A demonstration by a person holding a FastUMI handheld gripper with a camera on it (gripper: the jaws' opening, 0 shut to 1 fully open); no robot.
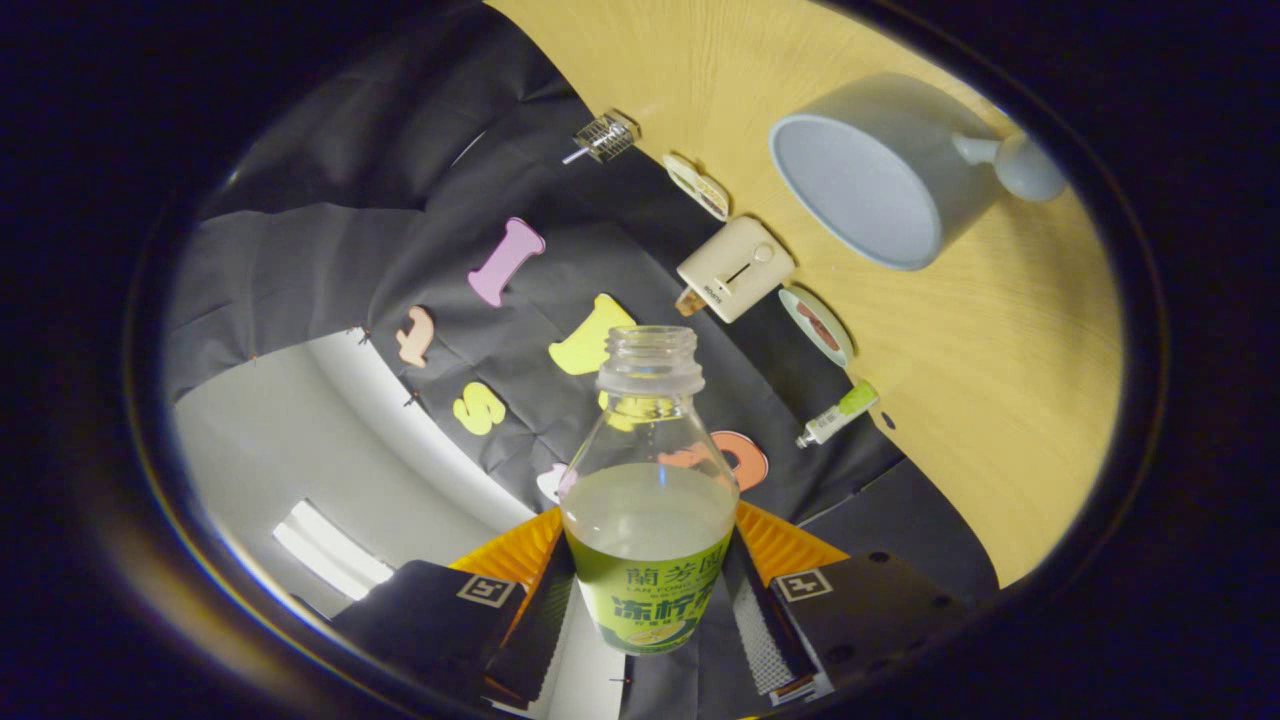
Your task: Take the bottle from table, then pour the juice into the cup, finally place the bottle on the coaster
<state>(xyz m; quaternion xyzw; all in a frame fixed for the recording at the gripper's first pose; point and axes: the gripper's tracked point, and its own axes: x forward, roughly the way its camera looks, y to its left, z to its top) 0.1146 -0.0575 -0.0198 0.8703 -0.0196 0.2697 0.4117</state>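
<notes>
Glass bottle (650, 500), uncapped, was gripped between the fingers of the gripper (648, 600) and held in the air, tilted relative to the table (1010, 400).

Both fingers pressed on its labelled body; pale juice filled it to roughly the shoulder. The grey cup (880, 170) stood on the wooden table well beyond the bottle's mouth, and looked empty. Lifting appeared done; by the look of it pouring had not begun, and the bottle's mouth was not yet over the cup. A coaster could not be picked out with certainty among the small things by the booth wall.
</notes>
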